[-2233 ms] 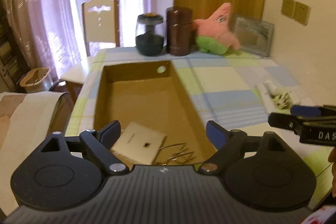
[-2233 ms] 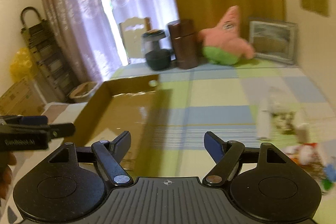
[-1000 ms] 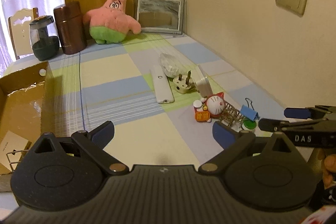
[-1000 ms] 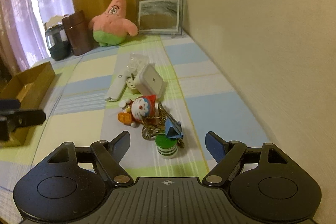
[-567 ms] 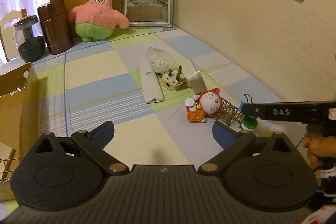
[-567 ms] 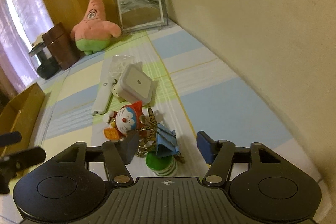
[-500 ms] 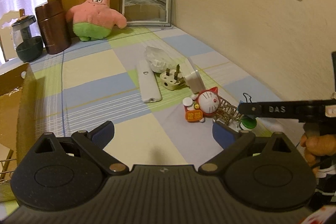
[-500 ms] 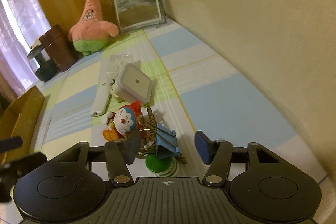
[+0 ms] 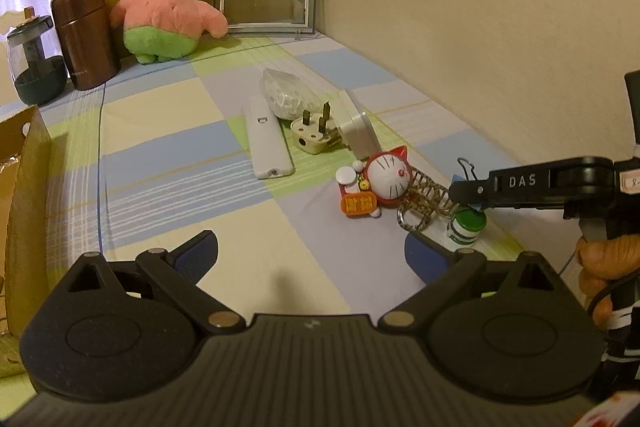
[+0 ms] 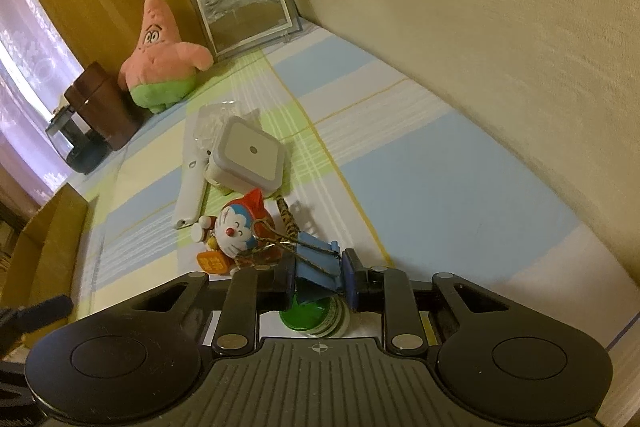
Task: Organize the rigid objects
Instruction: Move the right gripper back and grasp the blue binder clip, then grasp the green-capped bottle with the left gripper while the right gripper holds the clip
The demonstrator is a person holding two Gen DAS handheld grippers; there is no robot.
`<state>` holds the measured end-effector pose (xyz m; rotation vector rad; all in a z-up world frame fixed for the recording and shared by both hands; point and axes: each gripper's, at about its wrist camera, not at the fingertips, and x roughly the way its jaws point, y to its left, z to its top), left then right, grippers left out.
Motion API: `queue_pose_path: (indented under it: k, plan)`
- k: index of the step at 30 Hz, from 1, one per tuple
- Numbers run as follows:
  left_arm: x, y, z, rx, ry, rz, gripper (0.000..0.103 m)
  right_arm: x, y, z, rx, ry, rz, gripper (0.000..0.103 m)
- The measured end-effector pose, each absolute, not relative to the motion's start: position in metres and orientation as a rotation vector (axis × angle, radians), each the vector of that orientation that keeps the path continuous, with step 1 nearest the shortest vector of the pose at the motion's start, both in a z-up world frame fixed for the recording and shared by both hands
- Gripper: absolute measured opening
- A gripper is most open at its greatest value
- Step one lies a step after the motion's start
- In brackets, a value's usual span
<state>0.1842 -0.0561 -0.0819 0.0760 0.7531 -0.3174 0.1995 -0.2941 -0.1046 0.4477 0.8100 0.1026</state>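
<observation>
Right hand-held gripper (image 10: 318,279) has just closed on blue binder clip (image 10: 316,263)

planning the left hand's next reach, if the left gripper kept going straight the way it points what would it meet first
Probably bare checked tablecloth: the open left gripper points down at an empty patch. The nearest thing beyond looks like the long white remote control, slightly left of centre, though depth is hard to judge.

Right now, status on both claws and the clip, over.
Right claw just closed, shut on blue binder clip. Left claw open, empty. Clip sits over green-capped bottle, against Doraemon toy and keyring; may snag.
</observation>
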Motion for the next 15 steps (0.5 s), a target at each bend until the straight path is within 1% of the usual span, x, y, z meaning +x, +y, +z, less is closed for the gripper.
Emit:
queue_pose_path:
  k: [9,15]
  plan:
    - [0.166,-0.053,-0.095,0.067,0.767,-0.346,0.098,0.199,-0.292,-0.108,0.602,0.842,0.223,0.020]
    - [0.155,-0.079,-0.105,0.098,0.776,-0.416,0.097,0.192,-0.286,-0.084,0.418,0.783,0.191,0.020]
